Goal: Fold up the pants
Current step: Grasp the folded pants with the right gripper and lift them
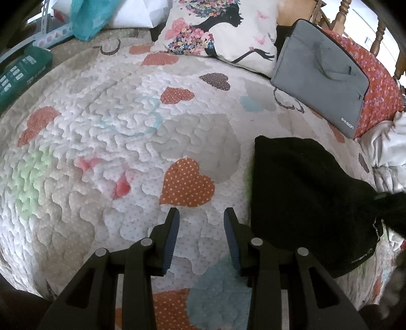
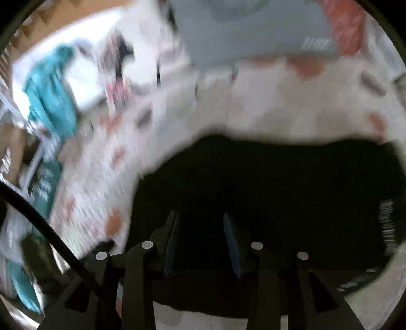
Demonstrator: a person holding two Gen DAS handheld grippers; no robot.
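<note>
Black pants (image 1: 304,198) lie folded on a heart-patterned quilt (image 1: 121,132) as two hand-held grippers hover above the bed.

The quilted cover, white with orange dotted hearts, fills the bed; at its head rest a pillow (image 1: 218,28) printed with a flower-haired woman, a teal cloth (image 1: 83,17) and a grey laptop sleeve (image 1: 322,73) whose corner reads "IPASON", with wooden spindles behind it. A green box (image 1: 17,73) sits at the left edge, its print too small to read. White lettering on the pants' hem is illegible. The left gripper (image 1: 201,215) is spread wide over bare quilt, holding nothing, just beside the pants. In the blurred right wrist view, the right gripper (image 2: 200,218) is likewise parted above the dark cloth; whether it touches is unclear.
</note>
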